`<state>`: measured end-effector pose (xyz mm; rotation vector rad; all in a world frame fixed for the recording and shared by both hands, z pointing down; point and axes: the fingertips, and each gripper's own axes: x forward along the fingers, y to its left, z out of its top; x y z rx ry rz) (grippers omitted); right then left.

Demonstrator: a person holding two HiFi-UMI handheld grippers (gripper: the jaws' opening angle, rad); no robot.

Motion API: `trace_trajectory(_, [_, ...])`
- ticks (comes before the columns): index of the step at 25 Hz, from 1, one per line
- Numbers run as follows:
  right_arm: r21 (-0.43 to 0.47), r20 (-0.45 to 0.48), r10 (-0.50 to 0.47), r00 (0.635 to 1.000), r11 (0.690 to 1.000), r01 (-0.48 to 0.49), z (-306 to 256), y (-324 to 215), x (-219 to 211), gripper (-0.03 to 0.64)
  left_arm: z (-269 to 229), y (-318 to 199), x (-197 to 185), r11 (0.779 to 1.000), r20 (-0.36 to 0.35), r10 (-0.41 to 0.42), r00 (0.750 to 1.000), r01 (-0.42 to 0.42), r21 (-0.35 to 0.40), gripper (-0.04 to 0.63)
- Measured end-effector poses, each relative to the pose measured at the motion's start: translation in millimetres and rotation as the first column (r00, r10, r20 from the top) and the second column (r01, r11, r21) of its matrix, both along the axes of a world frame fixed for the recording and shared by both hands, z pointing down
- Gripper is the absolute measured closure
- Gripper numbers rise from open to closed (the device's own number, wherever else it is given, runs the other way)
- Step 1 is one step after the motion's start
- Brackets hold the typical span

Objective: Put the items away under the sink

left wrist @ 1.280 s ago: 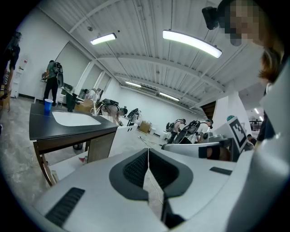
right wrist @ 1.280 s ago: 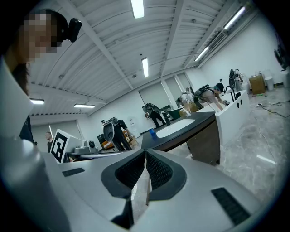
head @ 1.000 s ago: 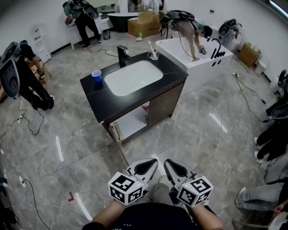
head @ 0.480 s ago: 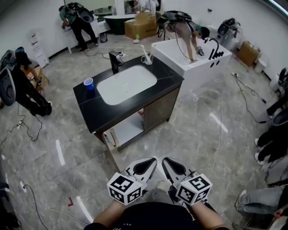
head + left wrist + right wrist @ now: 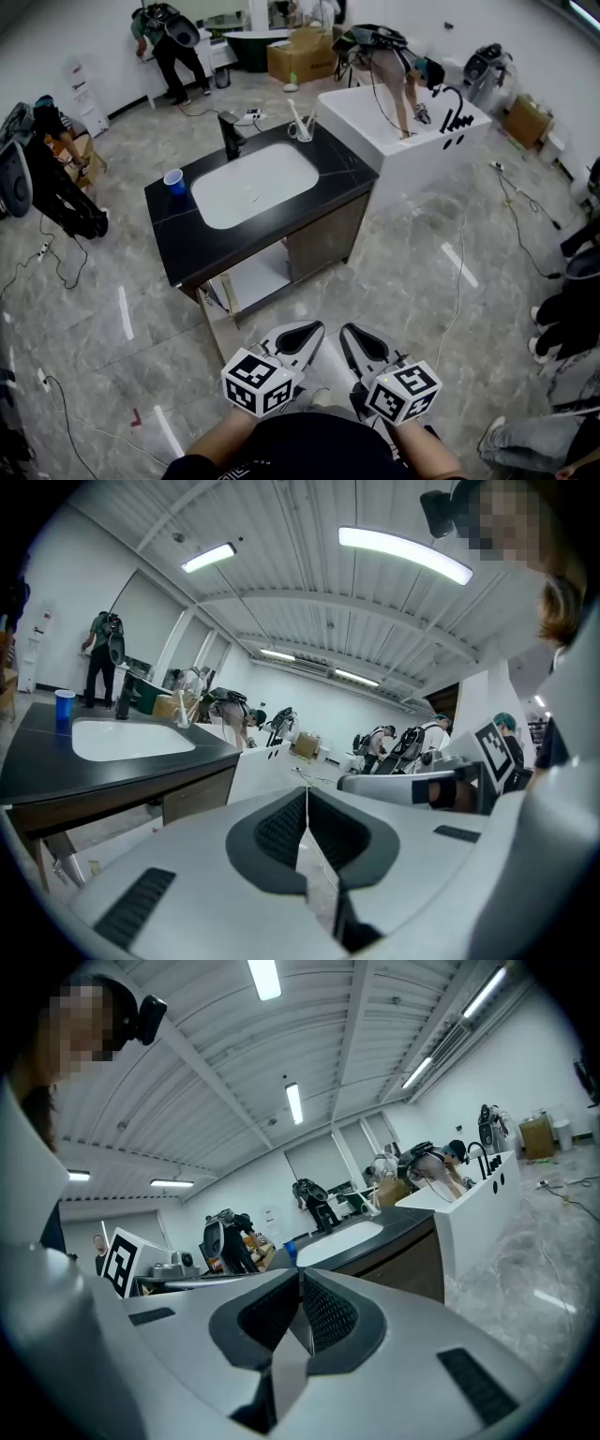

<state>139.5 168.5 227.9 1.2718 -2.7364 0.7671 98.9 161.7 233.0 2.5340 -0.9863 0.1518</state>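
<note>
A vanity with a black countertop (image 5: 211,244) and a white basin (image 5: 253,183) stands ahead of me. On it are a blue cup (image 5: 174,181), a black faucet (image 5: 228,136) and a cup with toothbrushes (image 5: 300,129). Its cabinet is open, with a white shelf (image 5: 258,272) below and the door (image 5: 217,302) swung out. My left gripper (image 5: 313,327) and right gripper (image 5: 348,331) are held low near my body, side by side, both shut with nothing in them. The left gripper view shows the shut jaws (image 5: 307,792) and the cup (image 5: 64,708) far off. The right gripper (image 5: 300,1275) points toward the basin (image 5: 352,1232).
A white bathtub (image 5: 403,131) stands right of the vanity, with a person bent over it. Other people stand at the back left and the right edge. A cardboard box (image 5: 300,54) lies at the back. Cables (image 5: 520,206) run across the marble floor.
The vanity has slid left and a little lower in the head view as my viewpoint shifted. Both grippers stay shut in the same place near my body.
</note>
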Motion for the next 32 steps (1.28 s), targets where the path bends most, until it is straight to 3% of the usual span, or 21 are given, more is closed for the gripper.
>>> trace_trajectory(10, [-0.003, -0.011, -0.015, 1.0, 1.0, 0.015, 7.4, -42.4, 33.9, 0.577, -1.7, -36.5, 35.5, 1.0, 0.03, 0.014, 0.999, -0.015, 0.027, 0.583])
trace_trajectory(32, [-0.015, -0.045, -0.055, 0.997, 0.998, 0.055, 9.9, -215.7, 0.7, 0.577, 7.3, -211.5, 1.8, 0.999, 0.022, -0.049, 0.999, 0.049, -0.023, 0.584])
